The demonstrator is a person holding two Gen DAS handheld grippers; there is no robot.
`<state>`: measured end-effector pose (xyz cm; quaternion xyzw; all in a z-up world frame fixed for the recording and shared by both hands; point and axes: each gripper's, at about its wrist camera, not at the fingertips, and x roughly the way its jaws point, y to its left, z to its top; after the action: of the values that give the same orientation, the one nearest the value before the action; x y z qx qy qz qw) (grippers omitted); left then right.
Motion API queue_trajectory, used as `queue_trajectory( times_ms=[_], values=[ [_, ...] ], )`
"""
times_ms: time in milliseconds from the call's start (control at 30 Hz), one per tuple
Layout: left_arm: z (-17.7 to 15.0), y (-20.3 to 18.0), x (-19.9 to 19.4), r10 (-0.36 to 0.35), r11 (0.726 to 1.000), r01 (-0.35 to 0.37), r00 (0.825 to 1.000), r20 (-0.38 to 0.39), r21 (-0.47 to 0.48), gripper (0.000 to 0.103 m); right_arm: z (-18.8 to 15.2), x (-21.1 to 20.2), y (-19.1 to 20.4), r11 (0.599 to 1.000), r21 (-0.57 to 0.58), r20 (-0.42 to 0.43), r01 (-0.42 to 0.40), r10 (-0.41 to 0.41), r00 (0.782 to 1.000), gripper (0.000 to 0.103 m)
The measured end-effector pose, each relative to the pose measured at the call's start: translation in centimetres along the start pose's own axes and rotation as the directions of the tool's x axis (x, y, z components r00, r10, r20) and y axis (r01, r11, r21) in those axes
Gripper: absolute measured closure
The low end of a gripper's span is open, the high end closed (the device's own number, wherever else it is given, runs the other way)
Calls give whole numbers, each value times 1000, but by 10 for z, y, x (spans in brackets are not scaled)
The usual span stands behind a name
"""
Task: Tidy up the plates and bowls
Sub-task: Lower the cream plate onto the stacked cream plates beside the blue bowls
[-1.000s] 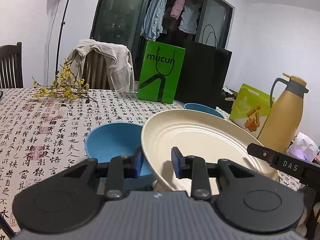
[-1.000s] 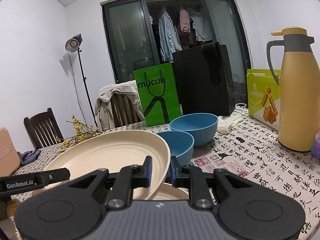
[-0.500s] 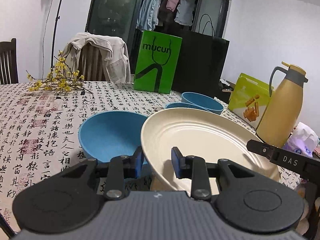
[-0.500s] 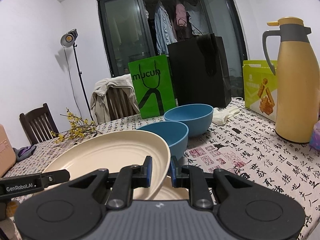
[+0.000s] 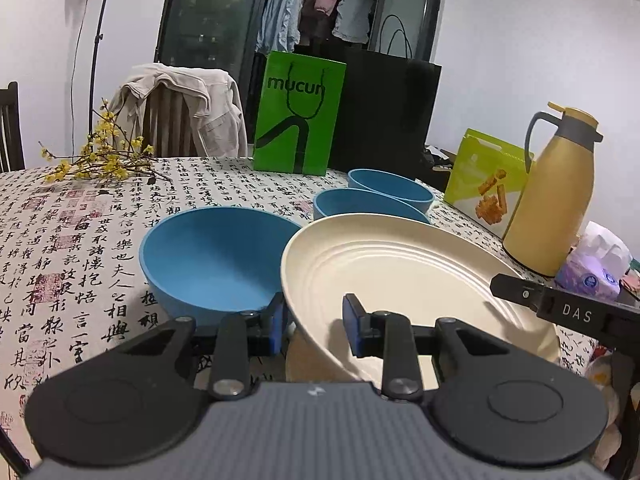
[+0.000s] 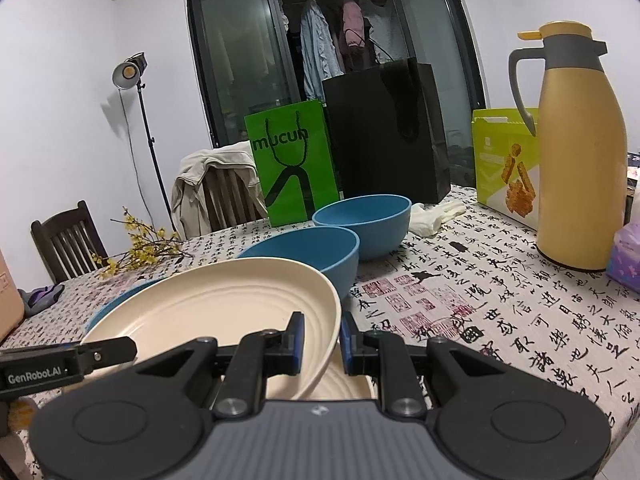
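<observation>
**A:** What's the risk here?

**B:** The cream plate [image 5: 400,276] is carried by two thin rim grips at once. The left gripper [image 5: 314,326] has its pads narrowed onto the plate's left rim, and the right gripper [image 6: 322,340] pinches the opposite edge in the same way. If one hand drops or pulls away faster than the other, I'd expect the rim to slide out of a pad and the plate to tip.

**A:** Onto what?

**B:** A second cream plate [image 6: 348,384] lies on the tablecloth [image 5: 72,232] right beneath it — a slip means a hard clack there. The nearest blue bowl [image 5: 216,260] sits just beside the left rim, so a sideways swing could knock it. The yellow thermos [image 6: 580,152] stands well apart; I'd worry less about it.

**A:** And the other bowls?

**B:** Two more blue bowls [image 6: 320,252] stand close together behind the plate, out of the way.

**A:** How are the hands posed?

**B:** Both grippers point forward and somewhat downward, facing the same way along the table, one at each side of the plate — which hangs slightly tilted, low over the lower plate. Whether the two plates touch I can't tell.
</observation>
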<state>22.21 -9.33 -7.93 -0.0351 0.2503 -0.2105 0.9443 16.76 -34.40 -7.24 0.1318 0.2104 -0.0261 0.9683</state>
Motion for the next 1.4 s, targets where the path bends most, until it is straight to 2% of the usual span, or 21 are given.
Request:
queue_trajectory(
  times_ms=[600, 1400],
  values=[
    [-17, -8, -5, -6, 999, 7, 1000, -16, 47, 73, -15, -10, -5, 1000, -3, -15, 19, -19, 1000, 85],
    [-32, -14, 4, 2, 995, 3, 999, -50, 100, 73, -29, -3, -11, 998, -12, -59, 54, -54, 997, 85]
  ],
)
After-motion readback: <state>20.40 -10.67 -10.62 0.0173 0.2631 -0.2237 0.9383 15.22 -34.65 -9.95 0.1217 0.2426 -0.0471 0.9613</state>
